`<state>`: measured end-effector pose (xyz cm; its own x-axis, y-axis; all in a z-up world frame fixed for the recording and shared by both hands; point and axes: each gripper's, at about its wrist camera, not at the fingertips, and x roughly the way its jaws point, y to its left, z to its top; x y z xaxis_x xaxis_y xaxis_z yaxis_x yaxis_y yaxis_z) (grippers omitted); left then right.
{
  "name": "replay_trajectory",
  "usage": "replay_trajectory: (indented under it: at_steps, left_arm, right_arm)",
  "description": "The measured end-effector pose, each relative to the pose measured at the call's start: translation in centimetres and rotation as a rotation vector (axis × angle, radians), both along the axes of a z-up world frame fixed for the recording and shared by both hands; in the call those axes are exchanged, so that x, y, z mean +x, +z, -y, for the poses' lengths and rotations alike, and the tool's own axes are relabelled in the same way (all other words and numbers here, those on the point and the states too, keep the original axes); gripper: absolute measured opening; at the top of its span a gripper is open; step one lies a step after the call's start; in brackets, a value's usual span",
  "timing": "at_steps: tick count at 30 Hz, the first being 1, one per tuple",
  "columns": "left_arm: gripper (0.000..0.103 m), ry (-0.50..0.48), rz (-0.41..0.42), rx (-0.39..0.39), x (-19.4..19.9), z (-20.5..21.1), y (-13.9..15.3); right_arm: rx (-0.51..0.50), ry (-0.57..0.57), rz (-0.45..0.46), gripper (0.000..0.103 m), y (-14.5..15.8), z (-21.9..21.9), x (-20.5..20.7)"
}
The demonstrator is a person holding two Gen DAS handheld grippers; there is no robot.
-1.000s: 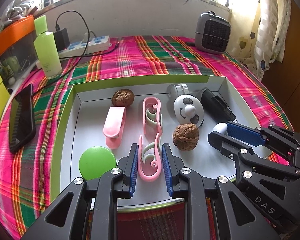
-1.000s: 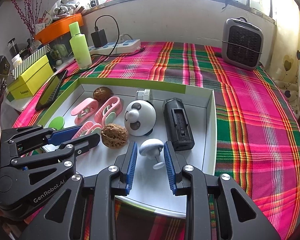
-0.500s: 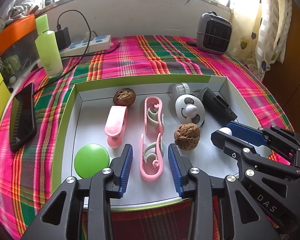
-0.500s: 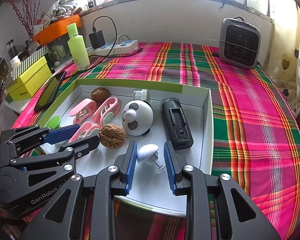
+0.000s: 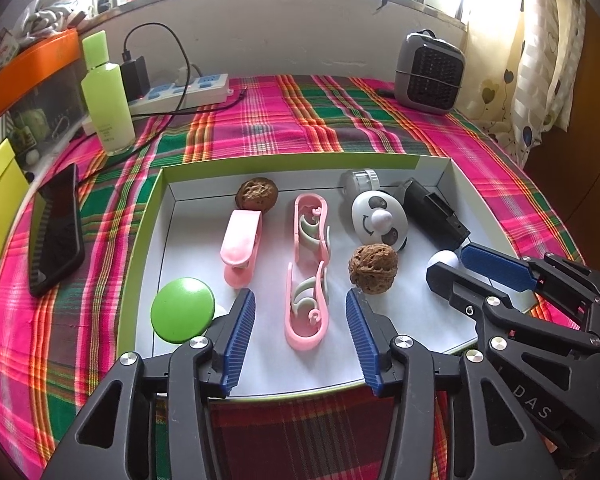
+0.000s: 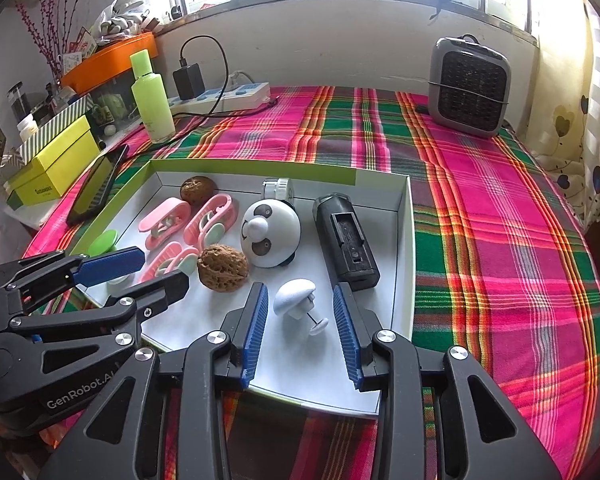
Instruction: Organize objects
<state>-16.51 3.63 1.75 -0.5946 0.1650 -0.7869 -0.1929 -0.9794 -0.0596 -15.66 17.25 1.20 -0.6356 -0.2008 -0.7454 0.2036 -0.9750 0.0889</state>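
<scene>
Tray [image 5: 432, 162], white inside with a green rim, sits on a plaid cloth [image 5: 332, 120] and holds all the small items. Left gripper [image 5: 300, 334] hangs over the tray's near edge, jaws opening; a pink clip [image 5: 306, 312] lies flat on the tray floor between the blue pads, clear gaps on both sides, nothing gripped. Second pink clip [image 5: 310, 220] lies just beyond it, end to end. Closed pink clip [image 5: 240, 246] sits to their left, green disc [image 5: 182, 310] near the tray's front left corner. One walnut [image 5: 374, 268] rests just right of the near clip, another walnut [image 5: 257, 194] against the back wall. Right gripper [image 6: 300, 330] is at the tray's front right, jaws also opening; a white knob [image 6: 296, 296] with a short pin lies tipped on its side between the pads, touching neither. Panda toy [image 6: 270, 234] stands behind it, black case [image 6: 346, 240] along the right wall, small grey cylinder [image 6: 276, 188] at the back. Outside the tray: phone [image 5: 56, 228], green bottle [image 5: 106, 92], power strip [image 5: 184, 92], grey heater [image 6: 470, 86].
</scene>
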Motion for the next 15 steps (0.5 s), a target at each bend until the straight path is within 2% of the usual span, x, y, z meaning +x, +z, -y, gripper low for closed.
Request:
replay_trajectory:
  at_steps: [5,8,15]
  left_arm:
    - [0.050,0.003,-0.005,0.005,0.5,0.2,0.2]
    - [0.050,0.006,-0.017,0.007,1.0,0.3,0.6]
    - [0.050,0.018,-0.045,0.006,2.1,0.5,1.5]
  right_arm:
    - [0.001,-0.008,-0.013,0.037,0.4,0.0,0.6]
    - [0.003,-0.012,-0.014,0.042,0.4,0.0,0.9]
    - [0.003,-0.016,-0.030,0.043,1.0,0.2,1.7]
